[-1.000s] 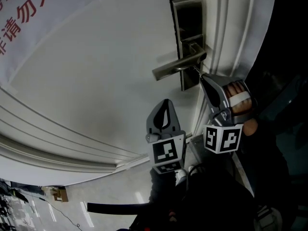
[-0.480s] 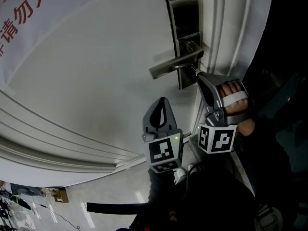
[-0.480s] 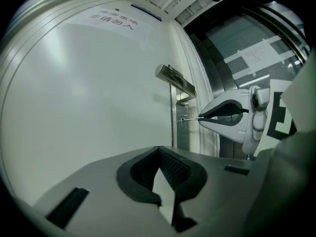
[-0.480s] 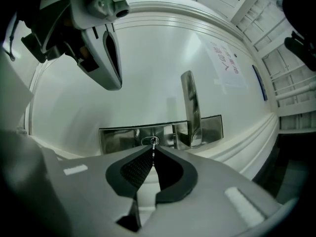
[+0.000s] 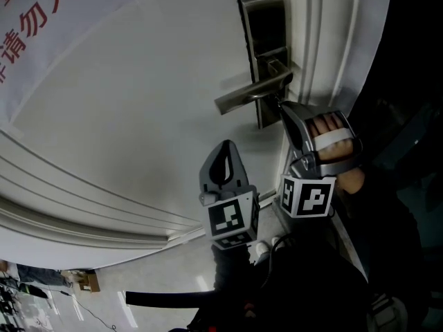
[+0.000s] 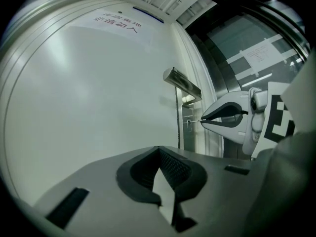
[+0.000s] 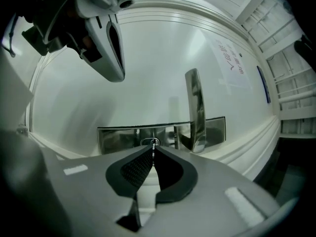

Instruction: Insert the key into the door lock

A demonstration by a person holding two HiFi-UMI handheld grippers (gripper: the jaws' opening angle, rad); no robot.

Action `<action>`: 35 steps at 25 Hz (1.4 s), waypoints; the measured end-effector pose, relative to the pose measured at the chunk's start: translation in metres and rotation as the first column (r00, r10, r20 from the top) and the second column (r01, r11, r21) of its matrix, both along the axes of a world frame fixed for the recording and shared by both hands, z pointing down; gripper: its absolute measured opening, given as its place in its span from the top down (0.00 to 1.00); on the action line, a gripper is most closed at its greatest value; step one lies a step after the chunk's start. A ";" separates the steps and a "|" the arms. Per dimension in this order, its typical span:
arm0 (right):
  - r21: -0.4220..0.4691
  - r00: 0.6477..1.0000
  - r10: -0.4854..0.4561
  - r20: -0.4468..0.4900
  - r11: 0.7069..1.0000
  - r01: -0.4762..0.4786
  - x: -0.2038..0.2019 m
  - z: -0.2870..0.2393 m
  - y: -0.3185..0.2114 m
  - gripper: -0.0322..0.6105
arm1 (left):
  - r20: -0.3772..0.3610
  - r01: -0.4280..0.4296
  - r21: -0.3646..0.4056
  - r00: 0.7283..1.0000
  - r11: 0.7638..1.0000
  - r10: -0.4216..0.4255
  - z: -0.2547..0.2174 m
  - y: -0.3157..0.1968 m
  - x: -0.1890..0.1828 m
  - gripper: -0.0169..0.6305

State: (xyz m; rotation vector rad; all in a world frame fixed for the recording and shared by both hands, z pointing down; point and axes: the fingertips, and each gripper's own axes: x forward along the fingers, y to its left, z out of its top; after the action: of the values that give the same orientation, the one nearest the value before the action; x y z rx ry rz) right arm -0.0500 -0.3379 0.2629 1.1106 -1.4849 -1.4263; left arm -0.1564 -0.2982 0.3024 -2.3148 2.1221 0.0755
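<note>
The steel lock plate [image 5: 266, 19] with its lever handle [image 5: 248, 96] is mounted on the white door [image 5: 138, 116]. My right gripper [image 5: 282, 106] is shut on a small key [image 7: 153, 146] just under the handle. The key's tip points at the round keyhole [image 7: 150, 141] and reaches it; I cannot tell how deep it sits. In the left gripper view the key [image 6: 195, 121] meets the keyhole [image 6: 188, 122] on the lock plate [image 6: 188, 132]. My left gripper [image 5: 223, 144] hangs lower left of the lock, shut on nothing [image 6: 158, 147].
The door frame moulding [image 5: 325, 40] runs right beside the lock plate. A white sheet with red print [image 5: 41, 19] hangs on the door at upper left. The handle [image 7: 195, 107] juts out close to my right gripper. A dark glass panel [image 6: 256, 48] lies right of the frame.
My left gripper has drifted a little to the left. The right gripper keeps the key at the lock, barely shifted.
</note>
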 end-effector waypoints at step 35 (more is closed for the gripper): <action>0.009 1.000 -0.009 -0.017 1.000 0.009 -0.001 0.001 -0.001 0.93 | -0.022 0.000 -0.018 1.000 1.000 0.000 0.008 0.000 -0.006 0.97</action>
State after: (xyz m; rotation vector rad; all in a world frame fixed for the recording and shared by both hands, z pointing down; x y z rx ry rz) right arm -0.0513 -0.3388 0.2637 1.0958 -1.4748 -1.4470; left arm -0.1626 -0.2981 0.3100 -2.3350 2.1422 0.0827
